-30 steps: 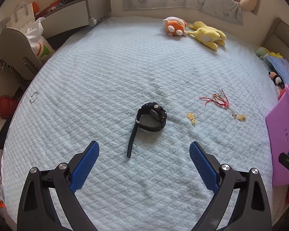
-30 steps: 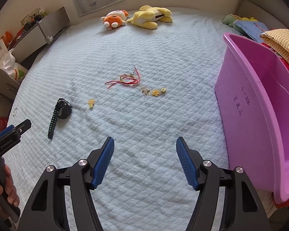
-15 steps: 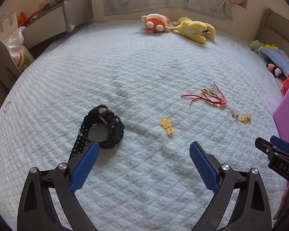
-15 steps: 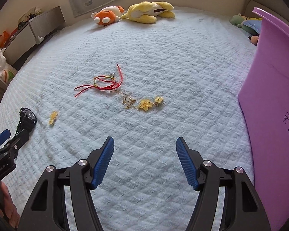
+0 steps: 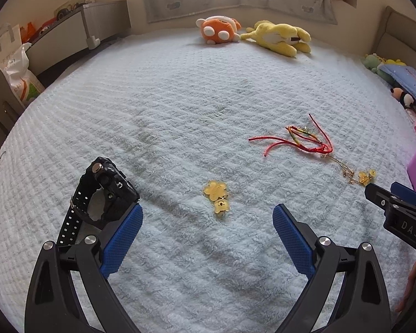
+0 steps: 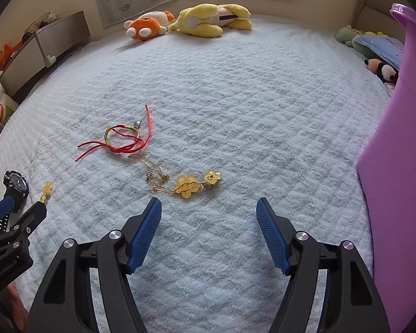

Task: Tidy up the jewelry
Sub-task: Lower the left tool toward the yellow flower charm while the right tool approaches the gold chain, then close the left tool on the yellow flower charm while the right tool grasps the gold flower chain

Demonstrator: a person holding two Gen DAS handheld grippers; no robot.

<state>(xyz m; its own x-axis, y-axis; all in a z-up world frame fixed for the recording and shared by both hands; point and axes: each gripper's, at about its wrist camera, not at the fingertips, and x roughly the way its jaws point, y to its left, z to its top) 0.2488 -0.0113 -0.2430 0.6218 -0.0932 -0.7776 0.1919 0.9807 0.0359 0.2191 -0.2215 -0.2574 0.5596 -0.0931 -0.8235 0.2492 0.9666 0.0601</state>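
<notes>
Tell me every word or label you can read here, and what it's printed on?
"DAS": right gripper, on its black body; the rest is out of frame.
"GenRobot.AI": left gripper, on its black body.
Print on the white bag: too blurred to read.
Watch: nothing readable.

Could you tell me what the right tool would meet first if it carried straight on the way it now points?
Most likely the gold chain with yellow charms, lying just ahead of the right tool, slightly left of centre. Its jaws are opening, nothing between them; depth is uncertain.
</notes>
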